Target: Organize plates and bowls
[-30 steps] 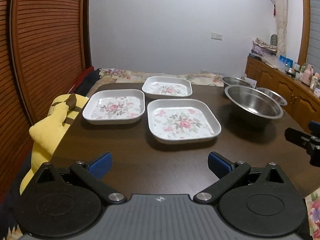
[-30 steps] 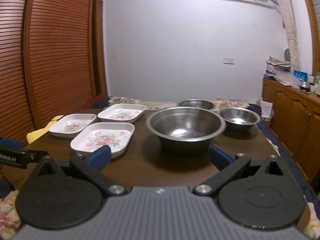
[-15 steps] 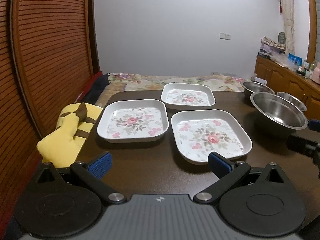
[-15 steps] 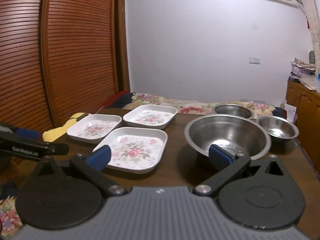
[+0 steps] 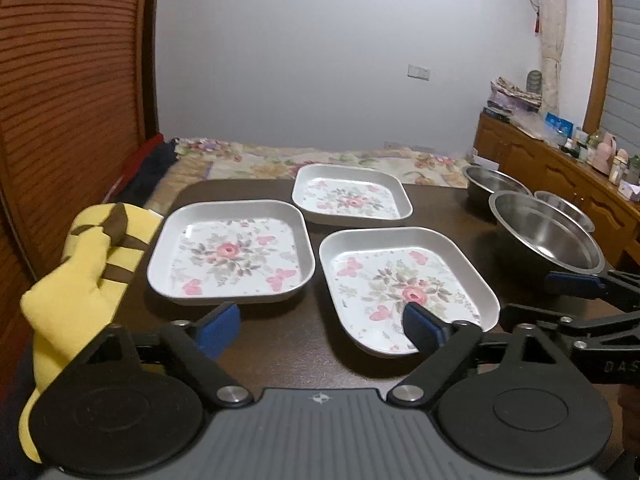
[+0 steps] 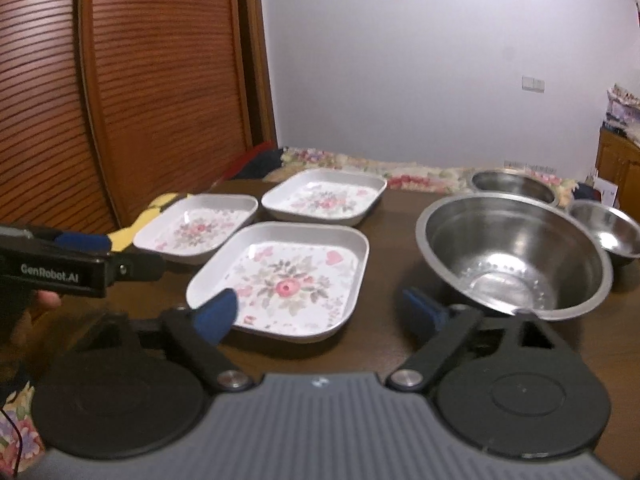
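White floral plates sit on the dark table [image 5: 280, 360] ahead of both my grippers, three in all, none stacked. My left gripper [image 5: 320, 330] has just been closing partway, yet stands spread with nothing between its pads; the left plate [image 5: 230, 252] lies just ahead of its left finger, the near plate [image 5: 404, 284] ahead and right, under its right fingertip. My right gripper [image 6: 318, 312] has likewise narrowed, also empty. The large steel bowl [image 6: 516, 252] lies ahead and right of it, two smaller bowls behind. I judge the left gripper nearer the plates, the right nearer the bowls.
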The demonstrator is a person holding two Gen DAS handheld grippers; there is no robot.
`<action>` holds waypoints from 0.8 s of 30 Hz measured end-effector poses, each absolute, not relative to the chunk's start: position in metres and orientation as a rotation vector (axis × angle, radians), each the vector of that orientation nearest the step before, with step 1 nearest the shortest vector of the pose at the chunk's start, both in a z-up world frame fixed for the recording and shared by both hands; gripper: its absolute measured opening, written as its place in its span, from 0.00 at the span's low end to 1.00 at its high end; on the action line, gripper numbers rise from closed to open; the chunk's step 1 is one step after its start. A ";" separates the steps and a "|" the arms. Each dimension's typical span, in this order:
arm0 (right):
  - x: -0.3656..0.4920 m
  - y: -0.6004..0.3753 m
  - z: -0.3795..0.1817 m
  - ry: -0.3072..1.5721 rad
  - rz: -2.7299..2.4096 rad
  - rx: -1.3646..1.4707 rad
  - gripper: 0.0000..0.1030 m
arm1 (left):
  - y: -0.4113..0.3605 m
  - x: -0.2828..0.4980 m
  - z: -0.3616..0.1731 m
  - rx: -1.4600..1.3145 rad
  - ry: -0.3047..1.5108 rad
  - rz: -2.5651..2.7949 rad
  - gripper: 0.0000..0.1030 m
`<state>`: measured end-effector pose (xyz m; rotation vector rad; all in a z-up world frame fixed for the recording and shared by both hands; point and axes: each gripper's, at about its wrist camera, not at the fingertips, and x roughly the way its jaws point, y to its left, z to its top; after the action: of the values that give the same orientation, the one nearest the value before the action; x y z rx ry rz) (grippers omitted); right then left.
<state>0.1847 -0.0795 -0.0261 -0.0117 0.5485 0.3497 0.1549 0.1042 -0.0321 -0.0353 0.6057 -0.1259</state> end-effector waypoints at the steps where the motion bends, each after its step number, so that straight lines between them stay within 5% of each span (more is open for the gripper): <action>1: 0.188 -0.079 -0.028 0.558 0.350 -0.005 0.81 | 0.104 0.158 -0.034 -0.032 0.608 -0.131 0.80; 14: 0.221 -0.073 -0.043 0.642 0.311 -0.007 0.49 | 0.098 0.189 -0.050 -0.046 0.641 -0.213 0.51; 20: 0.232 -0.071 -0.047 0.651 0.292 -0.018 0.32 | 0.097 0.198 -0.055 -0.065 0.656 -0.241 0.30; 24: 0.238 -0.072 -0.049 0.655 0.274 -0.019 0.29 | 0.096 0.202 -0.058 -0.067 0.661 -0.247 0.25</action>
<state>0.2377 -0.0716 -0.0491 -0.0193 0.6552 0.2742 0.2016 0.0960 -0.0582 -0.0670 0.6609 -0.2474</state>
